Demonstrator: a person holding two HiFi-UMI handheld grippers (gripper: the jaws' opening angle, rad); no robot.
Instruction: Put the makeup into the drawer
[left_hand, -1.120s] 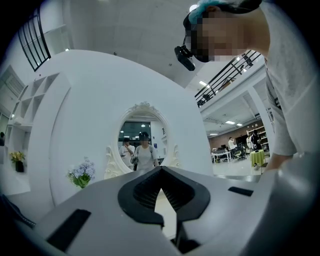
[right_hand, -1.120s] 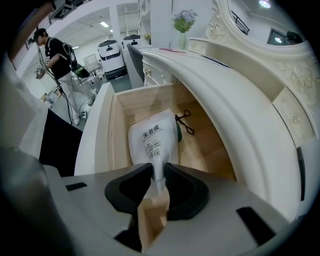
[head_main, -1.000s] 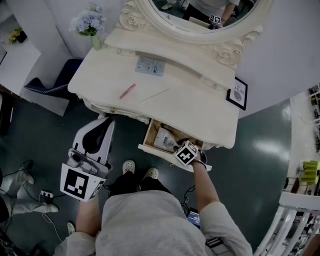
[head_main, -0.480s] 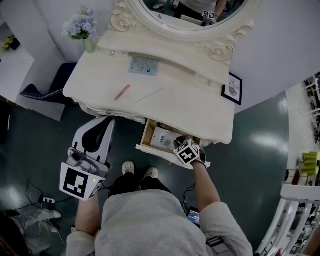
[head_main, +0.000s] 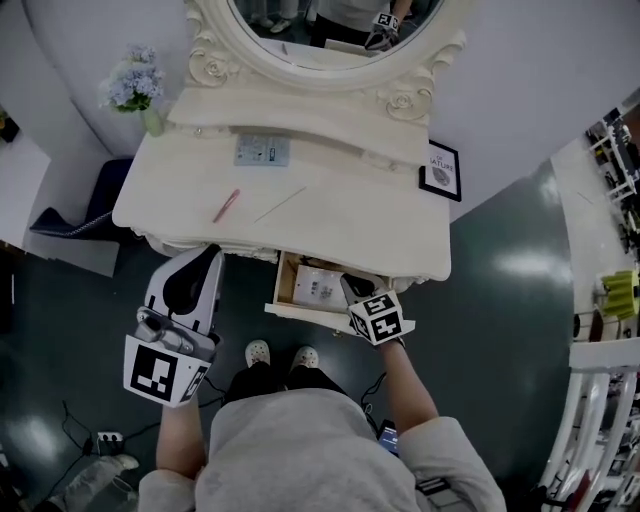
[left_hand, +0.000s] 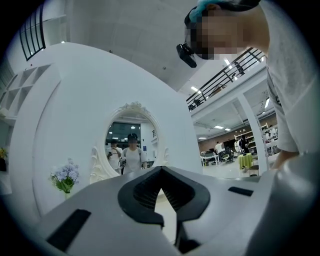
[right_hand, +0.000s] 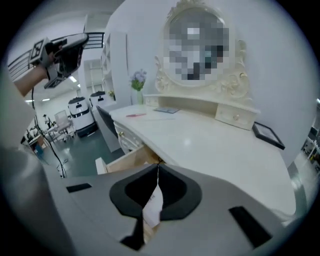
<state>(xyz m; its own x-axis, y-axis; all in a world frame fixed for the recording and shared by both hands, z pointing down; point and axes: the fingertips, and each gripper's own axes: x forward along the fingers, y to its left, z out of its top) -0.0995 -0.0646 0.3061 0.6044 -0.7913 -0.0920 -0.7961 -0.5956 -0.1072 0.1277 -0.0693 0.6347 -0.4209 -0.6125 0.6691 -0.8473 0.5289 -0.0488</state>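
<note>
A pink makeup pen (head_main: 226, 205) lies on the left part of the cream dressing table (head_main: 380, 225). Below the tabletop the drawer (head_main: 283, 283) stands open, with a white packet (head_main: 318, 285) lying in it. My right gripper (head_main: 348, 287) hovers over the drawer's right front corner; its jaws have just been closing and are shut with nothing between them. In the right gripper view the packet (right_hand: 152, 207) shows beyond the right gripper (right_hand: 158, 167). My left gripper (head_main: 208, 252) is held left of the drawer, shut and empty, and the left gripper (left_hand: 161, 175) points at the mirror.
On the table there are also a thin stick (head_main: 280, 204), a pale card (head_main: 262, 150), a vase of flowers (head_main: 130, 90) at the far left and a black picture frame (head_main: 440, 170) at the right. A dark chair (head_main: 70, 215) stands left of the table.
My right gripper has risen out of the drawer toward its front edge and turned. The left gripper has hardly moved. The head view has shifted, so the table sits further left.
</note>
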